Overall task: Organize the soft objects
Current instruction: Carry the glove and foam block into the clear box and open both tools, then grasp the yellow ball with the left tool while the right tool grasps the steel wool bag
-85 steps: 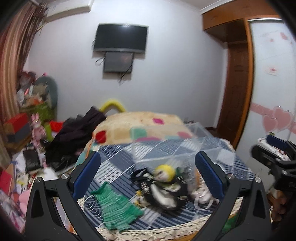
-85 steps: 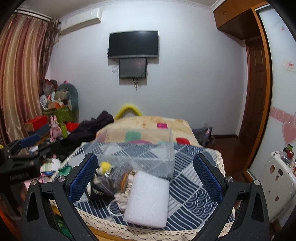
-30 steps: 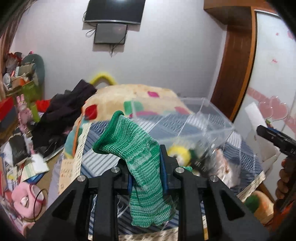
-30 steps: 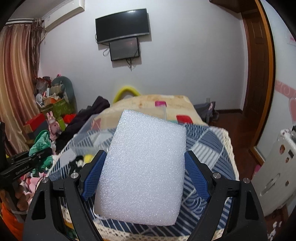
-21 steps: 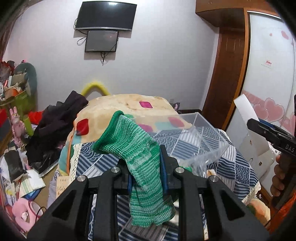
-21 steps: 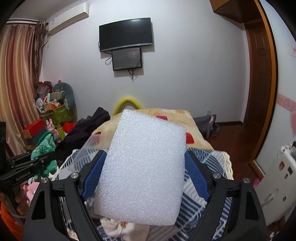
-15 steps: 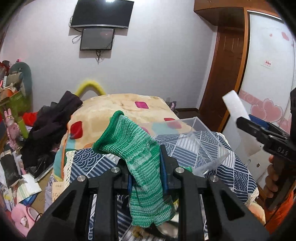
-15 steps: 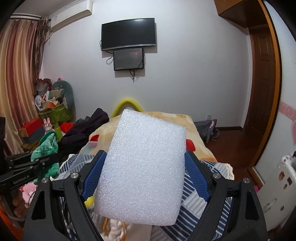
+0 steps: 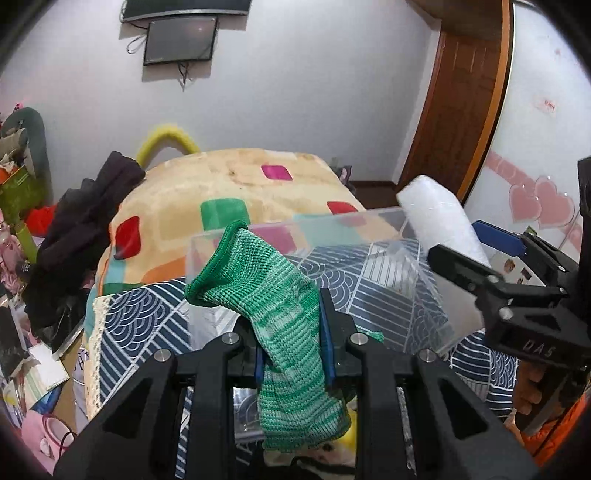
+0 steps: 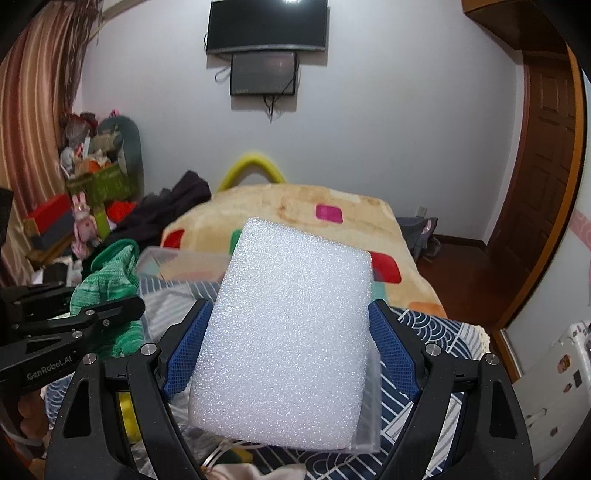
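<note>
Landmark: clear plastic bin (image 9: 332, 258), standing on the blue-and-white patterned cloth (image 9: 140, 321) that covers the table.

Left gripper (image 9: 291, 332): jaws pressed together, pinching a green knit glove (image 9: 280, 317). The glove is held above the near-left corner of the bin; its cuff stands up and leans left, its fingers hang down below the jaws.

Right gripper (image 10: 291, 350): blue pads (image 10: 391, 347) clamped on the two long edges of a white foam block (image 10: 288, 339). The block is held upright at the right side of the bin, its top leaning over the bin's right rim in the left wrist view.

Inside the bin: bare bottom where visible; the lower part is hidden by the glove and the left gripper.

Beyond the bin: bed with a beige blanket (image 9: 229, 184) bearing coloured squares. Left of the bin: dark clothing (image 9: 81, 221) heaped at the bed's edge. On the wall behind: a television (image 10: 266, 26).
</note>
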